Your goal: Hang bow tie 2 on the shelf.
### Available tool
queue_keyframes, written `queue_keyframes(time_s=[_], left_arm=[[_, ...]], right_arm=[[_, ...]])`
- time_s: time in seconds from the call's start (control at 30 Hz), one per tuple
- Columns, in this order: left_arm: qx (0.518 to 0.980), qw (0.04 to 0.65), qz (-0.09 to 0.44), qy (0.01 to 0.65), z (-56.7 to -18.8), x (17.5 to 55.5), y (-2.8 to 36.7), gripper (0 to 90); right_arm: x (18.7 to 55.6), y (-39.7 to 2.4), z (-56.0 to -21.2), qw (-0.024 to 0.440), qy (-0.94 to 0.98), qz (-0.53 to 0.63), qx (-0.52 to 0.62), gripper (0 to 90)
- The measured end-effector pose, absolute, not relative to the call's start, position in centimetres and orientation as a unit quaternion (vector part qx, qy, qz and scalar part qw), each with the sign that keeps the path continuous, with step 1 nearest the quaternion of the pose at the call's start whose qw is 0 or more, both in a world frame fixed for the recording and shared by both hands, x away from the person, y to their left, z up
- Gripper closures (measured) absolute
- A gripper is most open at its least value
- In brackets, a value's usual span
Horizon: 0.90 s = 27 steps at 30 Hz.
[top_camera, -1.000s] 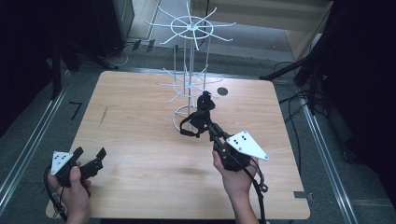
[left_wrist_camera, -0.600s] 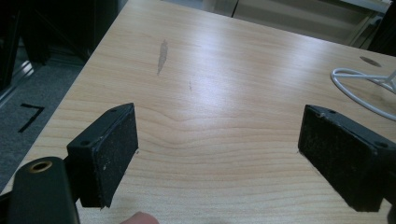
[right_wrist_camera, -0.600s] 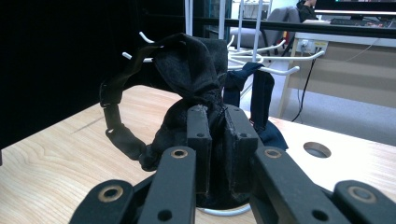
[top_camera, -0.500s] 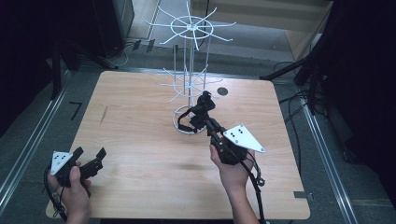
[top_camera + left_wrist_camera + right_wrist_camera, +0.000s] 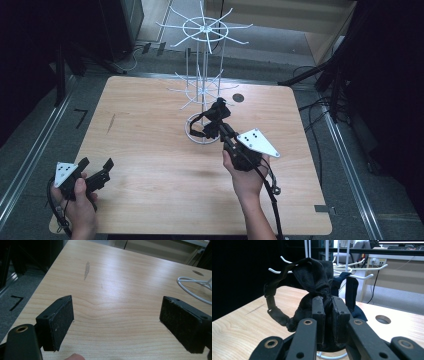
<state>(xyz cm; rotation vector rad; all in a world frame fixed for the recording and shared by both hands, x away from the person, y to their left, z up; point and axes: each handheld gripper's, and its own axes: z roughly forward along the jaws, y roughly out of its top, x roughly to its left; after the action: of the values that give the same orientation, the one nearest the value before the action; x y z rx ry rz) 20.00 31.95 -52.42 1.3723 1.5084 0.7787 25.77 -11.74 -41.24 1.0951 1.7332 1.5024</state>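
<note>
Dark floor and black equipment ring a pale wooden table [image 5: 150, 150] in the high view, with cables trailing along the right side. Toward the far middle of the table stands a white wire rack [image 5: 204, 90], its round base ring resting on the wood and thin hooked arms spreading from a central pole at two levels. The right gripper [image 5: 221, 127] reaches from the person's right hand [image 5: 247, 172] up to the rack's base, its jaws nearly together and pinching a bunched black garment [image 5: 214, 117] that sits just in front of the pole, above the base ring, with a strap looping off to the left. Near the table's lower left corner, well apart from the rack, the left gripper [image 5: 95, 167] lies low in the left hand [image 5: 77, 200], jaws spread wide with nothing between them.

Seen from the left gripper view, both black pads stand far apart over bare wood grain, a grey smudge [image 5: 86, 270] farther off and a curve of the rack's base ring [image 5: 190, 287] at the right edge.

From the right gripper view, the two jaws are clamped close on a fold of the black garment [image 5: 314, 282], which hangs among the rack's lower white hooks [image 5: 362, 271]. A strap [image 5: 273, 302] curves down on the left, and a round hole [image 5: 383, 319] shows in the table beyond.
</note>
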Motion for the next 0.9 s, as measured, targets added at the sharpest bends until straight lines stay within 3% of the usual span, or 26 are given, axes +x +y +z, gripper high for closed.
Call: queue_keyframes(time_s=[0.9], left_arm=[[0.557, 0.461, 0.317, 0.613, -52.4, 20.0, 32.0, 13.0]], right_arm=[[28.3, -10.1, -43.3, 0.289, 0.659, 0.536, 0.442, 83.4]])
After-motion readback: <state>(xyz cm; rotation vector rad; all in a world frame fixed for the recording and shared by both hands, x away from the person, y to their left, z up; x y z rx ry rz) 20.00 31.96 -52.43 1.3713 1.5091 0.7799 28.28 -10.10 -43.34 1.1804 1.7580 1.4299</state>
